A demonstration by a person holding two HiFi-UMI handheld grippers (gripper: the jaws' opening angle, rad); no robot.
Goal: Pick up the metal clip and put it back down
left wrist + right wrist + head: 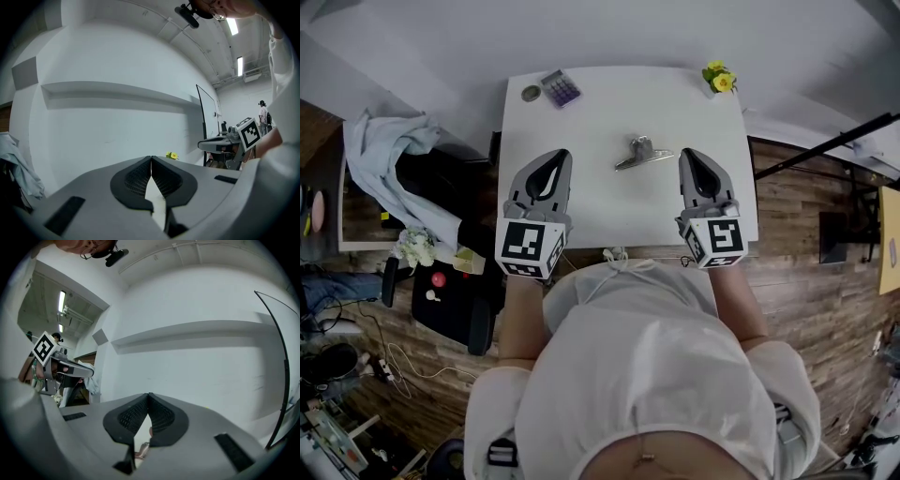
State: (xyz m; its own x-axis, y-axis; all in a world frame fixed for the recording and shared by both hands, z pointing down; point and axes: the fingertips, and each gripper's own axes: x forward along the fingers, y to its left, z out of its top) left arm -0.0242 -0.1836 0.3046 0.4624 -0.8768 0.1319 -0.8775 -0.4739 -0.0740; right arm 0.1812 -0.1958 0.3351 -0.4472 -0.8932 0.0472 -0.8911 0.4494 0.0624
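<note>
The metal clip (pixel 642 153) lies on the white table (pixel 609 103), near its middle, between the two grippers and a little beyond their tips. My left gripper (pixel 555 156) hovers over the table's left part, jaws pressed together with nothing in them. My right gripper (pixel 691 155) hovers over the right part, also shut and empty. In the left gripper view the left gripper (pixel 151 158) has its tips touching, with the right gripper's marker cube (pixel 250 132) off to the right. In the right gripper view the right gripper (pixel 148 395) is shut too.
A calculator (pixel 562 87) and a small round object (pixel 531 92) sit at the table's far left corner. A yellow flower pot (pixel 718 79) stands at the far right corner. A chair with clothing (pixel 389 155) is left of the table. The person's torso presses the near edge.
</note>
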